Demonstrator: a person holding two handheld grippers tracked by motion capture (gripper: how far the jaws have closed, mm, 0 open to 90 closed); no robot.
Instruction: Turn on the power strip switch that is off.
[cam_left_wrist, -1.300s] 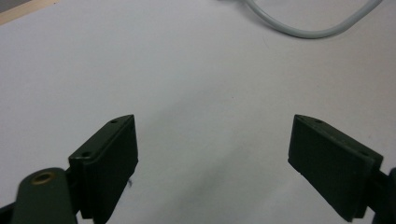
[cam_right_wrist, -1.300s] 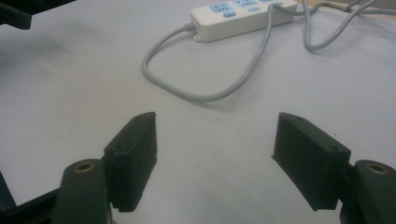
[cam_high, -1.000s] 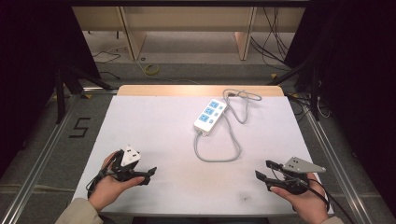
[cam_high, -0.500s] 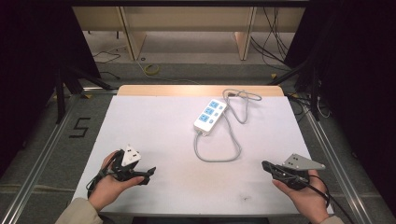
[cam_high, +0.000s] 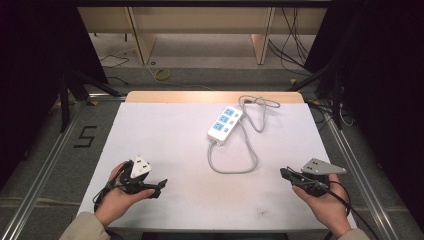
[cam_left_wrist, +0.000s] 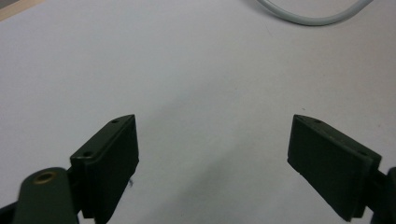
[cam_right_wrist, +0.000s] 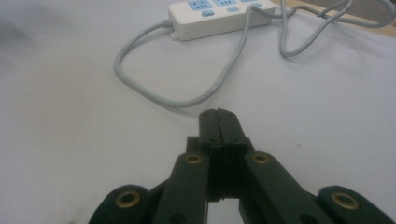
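White power strip (cam_high: 225, 125) with blue sockets lies mid-tabletop (cam_high: 165, 135), its grey cable (cam_high: 235, 165) looping toward the near edge, unobstructed. Right gripper (cam_high: 286, 173) jaws pressed together, empty; left gripper (cam_high: 159, 186) jaws apart, empty. Floor marking "5" (cam_high: 86, 136) legible.

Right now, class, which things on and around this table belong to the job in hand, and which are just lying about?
Job:
power strip
its cable
left gripper, open
right gripper, shut, empty

Lying about:
yellow coil on the floor
floor cables
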